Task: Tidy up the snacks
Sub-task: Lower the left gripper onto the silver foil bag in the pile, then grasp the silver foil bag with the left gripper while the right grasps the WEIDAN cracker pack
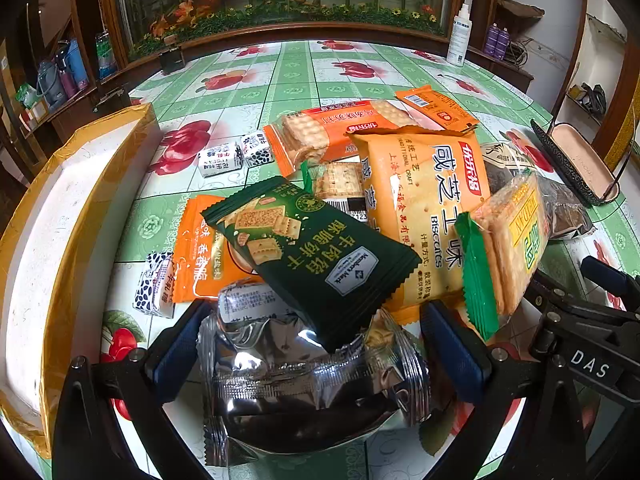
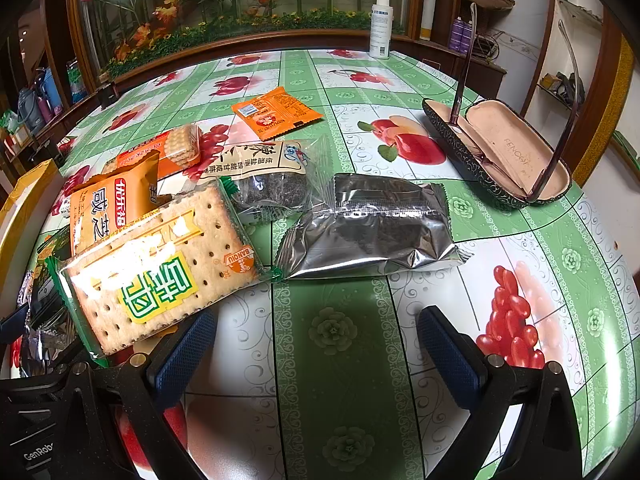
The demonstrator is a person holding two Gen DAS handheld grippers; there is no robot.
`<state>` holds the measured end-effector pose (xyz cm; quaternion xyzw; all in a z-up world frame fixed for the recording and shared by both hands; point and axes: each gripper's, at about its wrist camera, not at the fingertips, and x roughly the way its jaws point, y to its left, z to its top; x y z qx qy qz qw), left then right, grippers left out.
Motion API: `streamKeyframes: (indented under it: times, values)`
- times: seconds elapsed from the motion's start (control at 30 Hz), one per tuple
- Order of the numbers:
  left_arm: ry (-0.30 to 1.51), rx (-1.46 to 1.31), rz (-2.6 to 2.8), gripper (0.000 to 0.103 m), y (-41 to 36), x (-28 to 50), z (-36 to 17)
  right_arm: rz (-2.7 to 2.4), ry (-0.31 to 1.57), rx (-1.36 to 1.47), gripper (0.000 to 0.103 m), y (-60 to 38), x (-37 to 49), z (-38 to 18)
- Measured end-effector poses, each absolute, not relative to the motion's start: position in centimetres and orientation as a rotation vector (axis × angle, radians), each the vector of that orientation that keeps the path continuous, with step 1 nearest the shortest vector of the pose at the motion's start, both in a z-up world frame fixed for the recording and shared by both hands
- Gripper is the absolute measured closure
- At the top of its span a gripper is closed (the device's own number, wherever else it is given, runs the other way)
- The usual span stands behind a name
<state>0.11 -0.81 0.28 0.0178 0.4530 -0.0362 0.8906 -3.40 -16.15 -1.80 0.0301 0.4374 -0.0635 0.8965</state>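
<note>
Left wrist view. My left gripper (image 1: 316,354) stands spread wide, its blue pads (image 1: 180,354) flanking a silver foil packet (image 1: 304,384) without visibly pressing it; the packet lies between the fingers, long axis running across from pad to pad. I judge this the piece in hand for the next move, and the left arm the nearer one.
- Dark green biscuit packet (image 1: 316,256): just ahead, its near corner overlapping the silver packet's far edge. I expect it to slide if the foil is lifted.
- Orange biscuit bag (image 1: 428,208): ahead and right, partly under the green one.
- Clear cracker pack with green ends (image 1: 508,240): right of the fingers, tilted on the heap.
- Small wrapped candies (image 1: 222,158): farther ahead, left.
- White box with yellow tape edging (image 1: 52,240): close on the left, probably the receptacle.

Right wrist view. My right gripper (image 2: 318,354) hangs open over bare tablecloth (image 2: 340,360), holding nothing.
- Second silver foil packet (image 2: 372,228): straight ahead, apart from the fingertips, long axis crosswise.
- Cracker pack (image 2: 160,272): ahead-left, near the left pad.
- Clear bag of dark snack (image 2: 268,180): beyond it.
- Open glasses case (image 2: 500,152): far ahead-right.
- White spray bottle (image 2: 380,26): at the table's far edge.

Surface: glossy green-and-white fruit-print cloth. Room: a wood-framed glass panel with artificial flowers behind the table.
</note>
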Motion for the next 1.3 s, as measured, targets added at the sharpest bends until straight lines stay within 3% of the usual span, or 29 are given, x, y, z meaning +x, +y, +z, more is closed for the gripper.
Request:
streamKeyframes:
  times: [0.87,1.3]
  values:
    - [1.053,0.105,-0.214,0.000,-0.2,-3.6,0.7,-0.020,0.922,0.007,0.001,-16.6,-3.5,-1.7]
    - [0.961,0.101,-0.240,0.000,0.6,-7.4,1.8,0.061,0.949,-0.011,0.004,-14.7,-4.1,-1.4]
